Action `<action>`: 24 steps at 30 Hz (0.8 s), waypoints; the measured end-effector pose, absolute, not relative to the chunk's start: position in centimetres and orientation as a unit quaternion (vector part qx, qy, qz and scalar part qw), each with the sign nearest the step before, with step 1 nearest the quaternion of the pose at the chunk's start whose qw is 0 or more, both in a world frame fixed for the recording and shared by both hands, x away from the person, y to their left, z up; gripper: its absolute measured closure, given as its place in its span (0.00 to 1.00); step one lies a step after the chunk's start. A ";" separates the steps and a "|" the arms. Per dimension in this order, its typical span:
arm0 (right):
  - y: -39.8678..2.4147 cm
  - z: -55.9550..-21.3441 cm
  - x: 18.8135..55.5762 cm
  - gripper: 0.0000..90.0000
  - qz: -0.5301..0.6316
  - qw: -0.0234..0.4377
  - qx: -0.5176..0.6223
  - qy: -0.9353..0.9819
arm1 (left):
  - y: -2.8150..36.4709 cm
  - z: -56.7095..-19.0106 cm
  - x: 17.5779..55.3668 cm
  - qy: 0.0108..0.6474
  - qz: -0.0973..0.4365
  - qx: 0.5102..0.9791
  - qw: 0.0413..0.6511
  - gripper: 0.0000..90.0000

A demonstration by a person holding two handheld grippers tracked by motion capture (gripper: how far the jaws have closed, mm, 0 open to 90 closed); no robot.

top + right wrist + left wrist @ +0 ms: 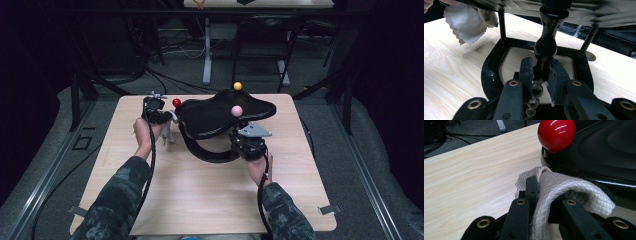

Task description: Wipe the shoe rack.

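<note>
Pale wood table (200, 200); grey floor (380, 150); dark room.

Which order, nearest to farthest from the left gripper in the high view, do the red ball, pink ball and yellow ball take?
From the left gripper, which clamps a white cloth:
1. Red ball, just to its right, at the black tray's left end.
2. Pink ball, farther right, over the tray's middle.
3. Yellow ball, at the tray's far rim.

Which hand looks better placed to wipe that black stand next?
Left, probably: the left gripper already pinches the white cloth beside the black stand, while the right gripper clamps its post.
</note>
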State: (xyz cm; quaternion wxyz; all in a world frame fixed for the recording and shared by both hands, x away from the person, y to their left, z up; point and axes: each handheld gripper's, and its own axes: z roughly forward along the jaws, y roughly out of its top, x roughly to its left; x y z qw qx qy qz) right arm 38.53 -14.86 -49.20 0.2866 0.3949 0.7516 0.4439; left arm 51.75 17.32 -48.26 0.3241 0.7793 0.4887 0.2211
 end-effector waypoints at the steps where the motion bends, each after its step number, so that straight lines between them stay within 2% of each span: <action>1: -14.9 -49.2 38.5 0.83 0.444 0.287 0.395 0.751 | 17.3 -48.2 51.7 0.488 0.219 0.779 0.327 0.92; 13: -14.8 -49.2 38.5 0.83 0.439 0.292 0.392 0.754 | 17.8 -47.0 48.8 0.465 0.188 0.772 0.390 0.92; 24: -14.6 -49.1 38.5 0.83 0.438 0.291 0.390 0.756 | 16.3 -44.4 43.8 0.393 0.198 0.796 0.416 0.92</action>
